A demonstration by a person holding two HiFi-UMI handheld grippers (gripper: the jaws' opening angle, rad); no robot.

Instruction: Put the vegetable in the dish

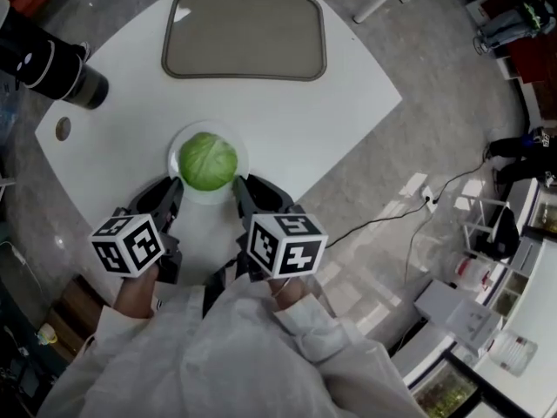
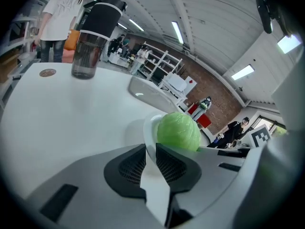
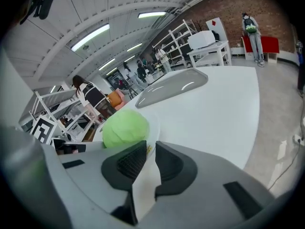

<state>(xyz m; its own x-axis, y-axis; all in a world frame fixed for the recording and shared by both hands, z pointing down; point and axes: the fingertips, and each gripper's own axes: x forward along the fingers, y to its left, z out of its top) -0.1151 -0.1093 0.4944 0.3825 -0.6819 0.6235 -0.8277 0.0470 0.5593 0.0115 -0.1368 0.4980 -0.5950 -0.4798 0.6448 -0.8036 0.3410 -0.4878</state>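
A round green cabbage [image 1: 208, 160] lies on a small white dish [image 1: 187, 133] near the front of the white table. My left gripper [image 1: 177, 183] is shut on the dish's left rim. My right gripper [image 1: 239, 185] is shut on the right rim. In the left gripper view the dish rim [image 2: 148, 127] runs between the dark pads [image 2: 131, 165] of the left gripper [image 2: 150, 152], with the cabbage [image 2: 178, 131] just beyond. In the right gripper view the cabbage [image 3: 125, 128] sits left of the right gripper [image 3: 150, 149], and the dish edge [image 3: 153, 124] enters the narrow gap.
A grey rectangular tray [image 1: 244, 35] lies at the table's far side. A dark bottle [image 1: 54, 66] stands at the far left, beside a round cable hole [image 1: 63, 129]. The table's right edge [image 1: 348, 155] drops to a tiled floor with cables. A person [image 2: 57, 18] stands beyond the table.
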